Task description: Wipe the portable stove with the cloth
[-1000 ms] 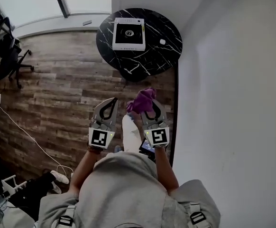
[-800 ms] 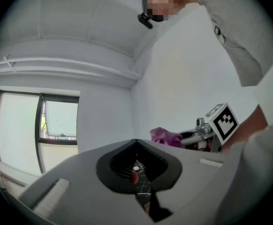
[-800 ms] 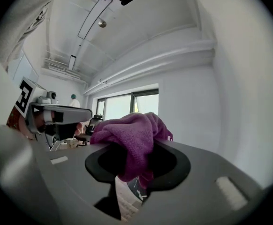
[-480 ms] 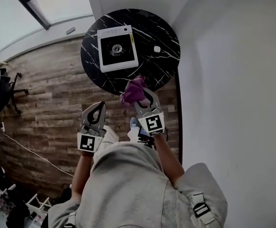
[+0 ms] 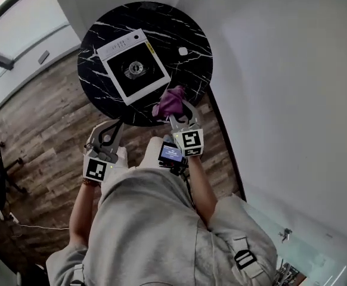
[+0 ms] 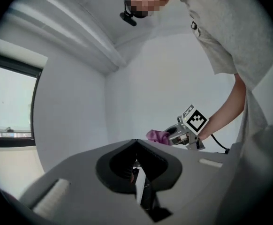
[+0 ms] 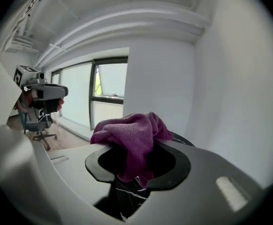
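Note:
The white portable stove (image 5: 133,65) with its black top and centre burner lies on the round black marble table (image 5: 185,25). A crumpled purple cloth (image 5: 170,101) (image 7: 132,137) is clamped in my right gripper (image 5: 176,108) (image 7: 136,144), at the table's near edge just right of the stove's near corner. My left gripper (image 5: 111,127) (image 6: 135,142) is shut and empty, lower left of the stove at the table's near rim. In the left gripper view the right gripper (image 6: 189,131) with the cloth (image 6: 158,136) shows ahead.
A small white object (image 5: 183,51) lies on the table right of the stove. A white wall (image 5: 281,70) runs close along the right. Wooden floor (image 5: 36,124) spreads to the left, with a window sill (image 5: 18,40) beyond. A small lit screen (image 5: 170,154) sits by my right wrist.
Both grippers have come forward from over the floor to the table's near edge, the right one carrying the cloth. The table and stove now sit closer and turned in the head view.

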`<state>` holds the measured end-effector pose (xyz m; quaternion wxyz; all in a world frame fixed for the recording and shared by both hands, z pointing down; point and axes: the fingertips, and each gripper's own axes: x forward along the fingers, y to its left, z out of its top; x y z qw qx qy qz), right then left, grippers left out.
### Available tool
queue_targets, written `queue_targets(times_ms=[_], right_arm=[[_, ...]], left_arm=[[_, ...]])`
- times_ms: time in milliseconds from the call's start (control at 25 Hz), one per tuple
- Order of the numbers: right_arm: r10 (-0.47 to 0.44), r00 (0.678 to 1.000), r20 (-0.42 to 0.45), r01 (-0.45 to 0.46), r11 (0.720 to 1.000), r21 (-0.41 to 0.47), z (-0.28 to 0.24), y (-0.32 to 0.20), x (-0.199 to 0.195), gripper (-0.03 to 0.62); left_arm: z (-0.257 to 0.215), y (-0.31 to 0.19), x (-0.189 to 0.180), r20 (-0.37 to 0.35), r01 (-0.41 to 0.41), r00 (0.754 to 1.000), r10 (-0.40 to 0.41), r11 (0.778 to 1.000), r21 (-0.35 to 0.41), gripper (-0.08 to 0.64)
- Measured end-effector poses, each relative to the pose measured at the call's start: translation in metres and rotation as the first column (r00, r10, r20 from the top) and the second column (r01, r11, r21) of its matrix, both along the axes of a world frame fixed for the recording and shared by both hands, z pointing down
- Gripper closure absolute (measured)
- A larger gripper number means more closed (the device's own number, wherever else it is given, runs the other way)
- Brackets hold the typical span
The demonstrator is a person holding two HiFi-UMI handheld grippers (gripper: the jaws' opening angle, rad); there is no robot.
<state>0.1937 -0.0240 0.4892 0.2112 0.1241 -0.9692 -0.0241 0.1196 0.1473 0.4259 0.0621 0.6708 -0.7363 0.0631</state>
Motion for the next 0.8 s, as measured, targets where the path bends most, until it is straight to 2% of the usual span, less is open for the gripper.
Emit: queue_targets(times_ms=[80, 120, 160, 240, 360, 480, 560, 680, 800], right_arm=[[0.105, 0.994, -0.031, -0.105, 0.994, 0.003, 0.0, 0.001, 0.003, 0.436], [0.138, 0.989, -0.049, -0.138, 0.99, 0.007, 0.003, 0.004, 0.002, 0.436], [0.161, 0.985, -0.063, -0.161, 0.987, 0.009, 0.007, 0.006, -0.002, 0.436], [0.191, 0.979, -0.077, -0.19, 0.982, 0.014, 0.015, 0.004, -0.014, 0.436], [0.213, 0.974, -0.078, -0.213, 0.977, 0.018, 0.026, -0.001, -0.03, 0.436], [0.239, 0.968, -0.08, -0.239, 0.971, 0.019, 0.039, -0.012, -0.042, 0.436], [0.265, 0.961, -0.079, -0.265, 0.964, 0.011, 0.051, -0.022, -0.052, 0.436], [0.305, 0.948, -0.089, -0.307, 0.952, -0.003, 0.067, -0.031, -0.06, 0.436], [0.332, 0.935, -0.125, -0.333, 0.943, 0.012, 0.079, -0.042, -0.062, 0.436]], left_arm=[[-0.007, -0.003, -0.025, 0.034, -0.108, 0.994, 0.107, 0.994, 0.03, 0.563], [-0.008, -0.004, -0.038, 0.05, -0.146, 0.988, 0.144, 0.989, 0.039, 0.563], [-0.005, -0.004, -0.05, 0.036, -0.163, 0.986, 0.162, 0.986, 0.026, 0.563], [0.005, -0.008, -0.071, 0.003, -0.185, 0.983, 0.186, 0.983, -0.015, 0.563], [0.011, -0.029, -0.087, 0.034, -0.253, 0.966, 0.255, 0.967, -0.037, 0.563], [0.02, -0.051, -0.095, 0.006, -0.306, 0.952, 0.308, 0.949, -0.074, 0.561], [0.026, -0.067, -0.102, -0.012, -0.349, 0.937, 0.349, 0.932, -0.103, 0.561], [0.041, -0.081, -0.113, -0.021, -0.424, 0.904, 0.426, 0.893, -0.147, 0.557], [0.058, -0.095, -0.13, 0.007, -0.482, 0.871, 0.492, 0.855, -0.19, 0.534]])
